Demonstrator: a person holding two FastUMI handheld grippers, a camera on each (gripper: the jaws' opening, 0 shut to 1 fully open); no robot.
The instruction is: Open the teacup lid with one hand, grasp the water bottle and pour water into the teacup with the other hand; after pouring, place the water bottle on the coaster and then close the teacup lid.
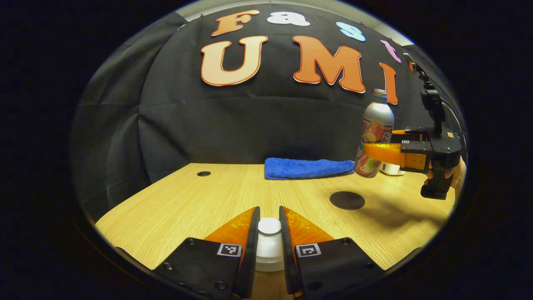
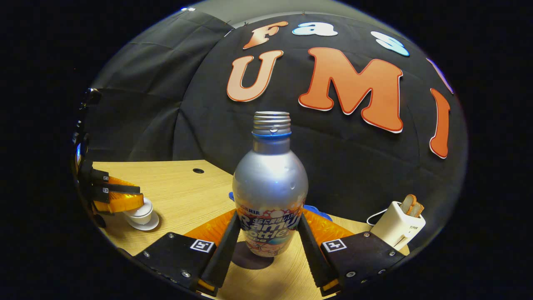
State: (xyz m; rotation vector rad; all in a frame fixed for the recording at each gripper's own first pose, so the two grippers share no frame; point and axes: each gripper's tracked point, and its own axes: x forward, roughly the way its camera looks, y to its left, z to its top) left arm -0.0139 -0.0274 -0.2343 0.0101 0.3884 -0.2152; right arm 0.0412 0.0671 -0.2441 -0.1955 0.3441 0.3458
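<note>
Your left gripper [image 1: 269,233] pinches the cup lid [image 1: 269,226] on the table [image 1: 175,208], your right gripper [image 2: 266,233] clamps the raised bottle [image 2: 270,187]; tilt too fast and water could miss the cup.

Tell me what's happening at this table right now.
A person is working with two handheld grippers. The left gripper is closed on the knob of the white teacup lid, down at the teacup on its saucer. The right gripper is clamped around the uncapped silver water bottle, held upright and above the wooden table. The dark round coaster sits bare on the table. A blue towel and a white toaster lie farther back.
</note>
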